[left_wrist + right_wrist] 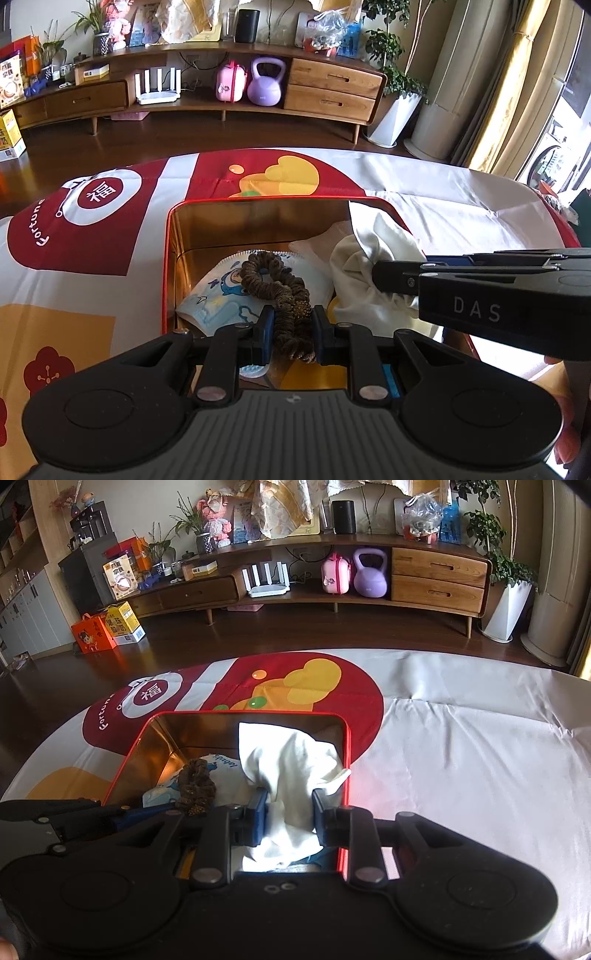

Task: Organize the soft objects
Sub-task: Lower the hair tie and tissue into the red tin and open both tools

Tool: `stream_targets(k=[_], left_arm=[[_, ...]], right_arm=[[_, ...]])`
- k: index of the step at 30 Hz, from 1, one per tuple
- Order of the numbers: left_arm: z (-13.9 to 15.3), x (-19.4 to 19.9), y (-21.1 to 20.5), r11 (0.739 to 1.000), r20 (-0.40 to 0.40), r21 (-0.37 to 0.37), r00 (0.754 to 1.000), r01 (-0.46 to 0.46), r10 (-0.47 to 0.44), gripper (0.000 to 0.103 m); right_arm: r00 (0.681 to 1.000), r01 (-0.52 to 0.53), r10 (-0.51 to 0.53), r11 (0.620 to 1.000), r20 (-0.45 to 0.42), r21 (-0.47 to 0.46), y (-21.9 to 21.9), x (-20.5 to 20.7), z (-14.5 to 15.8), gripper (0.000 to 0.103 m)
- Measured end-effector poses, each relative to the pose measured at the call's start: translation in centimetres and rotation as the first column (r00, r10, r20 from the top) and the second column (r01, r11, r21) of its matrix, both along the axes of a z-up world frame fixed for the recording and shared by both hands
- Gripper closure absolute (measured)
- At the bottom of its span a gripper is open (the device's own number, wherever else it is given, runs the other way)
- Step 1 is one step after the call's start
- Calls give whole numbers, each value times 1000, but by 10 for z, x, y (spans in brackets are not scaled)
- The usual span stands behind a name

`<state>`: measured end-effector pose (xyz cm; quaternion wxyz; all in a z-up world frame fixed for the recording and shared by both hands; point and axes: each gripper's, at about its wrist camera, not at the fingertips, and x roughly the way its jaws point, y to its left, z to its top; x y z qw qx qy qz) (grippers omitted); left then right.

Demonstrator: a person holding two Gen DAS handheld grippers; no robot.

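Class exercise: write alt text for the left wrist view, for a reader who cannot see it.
The left gripper holds a brown scrunchie over an open red tin with a gold lining, above a cartoon-printed face mask inside. From the right, the right gripper pinches a white cloth in the same tin, which sits on a red, white and yellow tablecloth.

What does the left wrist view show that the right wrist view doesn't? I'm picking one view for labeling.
Only the left wrist view shows the left tool closed on the brown scrunchie, the full printed face mask beneath it, and the window curtains.

Only the right wrist view shows the right tool gripping the white cloth, plus the orange box on the floor.

Both show the red tin, the tablecloth and the purple kettlebell.
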<state>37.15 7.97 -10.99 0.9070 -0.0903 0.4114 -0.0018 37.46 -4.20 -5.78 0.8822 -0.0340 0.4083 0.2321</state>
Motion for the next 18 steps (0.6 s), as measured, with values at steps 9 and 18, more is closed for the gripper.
stream_targets(k=[9,18], left_arm=[[6,-3,-3,1000,-6,26,1000,-3,3,82],[19,-14,-2,1000,8,16,1000,-6,6,76]], right_arm=[[1000,10,-10,1000,5,8,-5,-6,8,61],[999,10,-11,999,37,42,-13,-20,24,45]])
